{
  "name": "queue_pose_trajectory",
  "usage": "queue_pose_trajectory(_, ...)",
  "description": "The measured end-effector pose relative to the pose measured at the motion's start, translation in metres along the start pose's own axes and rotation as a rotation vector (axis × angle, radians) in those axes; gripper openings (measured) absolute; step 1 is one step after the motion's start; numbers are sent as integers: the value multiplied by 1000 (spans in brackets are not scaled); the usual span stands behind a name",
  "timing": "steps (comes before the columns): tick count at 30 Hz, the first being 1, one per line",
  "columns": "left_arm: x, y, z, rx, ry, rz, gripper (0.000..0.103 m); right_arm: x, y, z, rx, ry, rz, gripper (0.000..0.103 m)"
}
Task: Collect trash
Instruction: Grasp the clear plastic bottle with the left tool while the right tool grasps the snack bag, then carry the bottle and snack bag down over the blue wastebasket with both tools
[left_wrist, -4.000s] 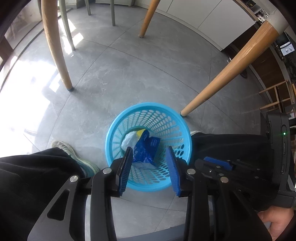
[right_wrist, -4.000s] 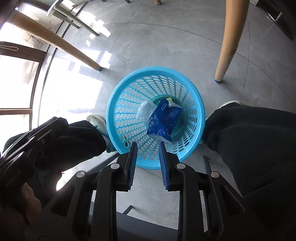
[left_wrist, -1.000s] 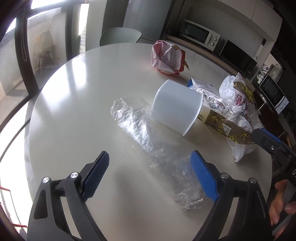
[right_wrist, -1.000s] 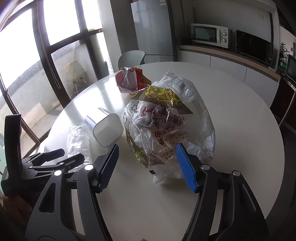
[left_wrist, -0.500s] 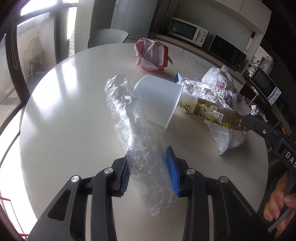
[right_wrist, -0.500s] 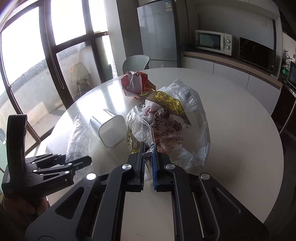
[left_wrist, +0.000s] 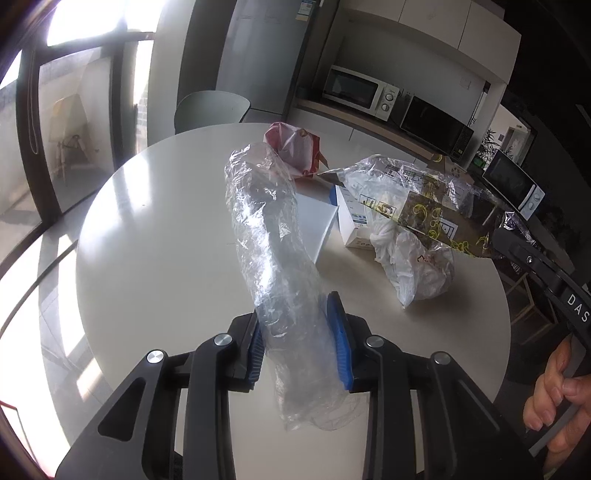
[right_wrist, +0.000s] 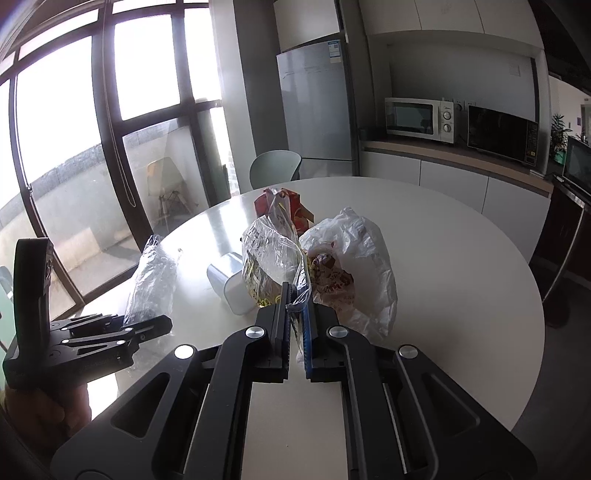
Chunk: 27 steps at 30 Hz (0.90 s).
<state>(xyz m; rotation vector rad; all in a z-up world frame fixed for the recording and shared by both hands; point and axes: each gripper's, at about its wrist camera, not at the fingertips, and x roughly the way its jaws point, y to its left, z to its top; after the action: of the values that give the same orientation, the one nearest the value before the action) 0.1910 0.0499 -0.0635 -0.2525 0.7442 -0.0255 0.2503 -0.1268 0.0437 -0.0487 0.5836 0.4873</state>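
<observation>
A long crumpled clear plastic wrap (left_wrist: 266, 221) sticks up from the round white table (left_wrist: 155, 229), and my left gripper (left_wrist: 295, 325) is closing its jaws on the near end, blue pads pressing both sides. The right wrist view shows the same wrap (right_wrist: 153, 280) above the left gripper (right_wrist: 147, 325). My right gripper (right_wrist: 295, 295) is shut on the gathered edge of a plastic bag of trash (right_wrist: 347, 266). That bag (left_wrist: 413, 236) hangs at the right of the left wrist view, where the right gripper (left_wrist: 517, 247) holds it.
A white cup (right_wrist: 232, 284) lies on its side between wrap and bag. Behind it are a white carton (left_wrist: 352, 225) and a red crumpled wrapper (left_wrist: 291, 147). A grey chair (left_wrist: 210, 110) stands past the table. Fridge, counter and microwaves line the far wall.
Both grippers closed from wide open, the left on the clear wrap, the right on the bag. Both have since risen, tilting the wrap up and lifting the bag.
</observation>
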Motion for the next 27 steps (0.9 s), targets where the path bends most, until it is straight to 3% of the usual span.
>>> queue_pose_trajectory(11,-39,-25,-46,70,-17,-62,30,-62,-11,-39,82,-31,45,5)
queue_pose_trajectory(15,-42,-36,-65,114,12,-58,30,-75,-8,-53,44,-24,2,5)
queue_pose_trajectory(27,-87,-51,-120,210,58,-137,30,-144,6,-102,-23,2,36,5)
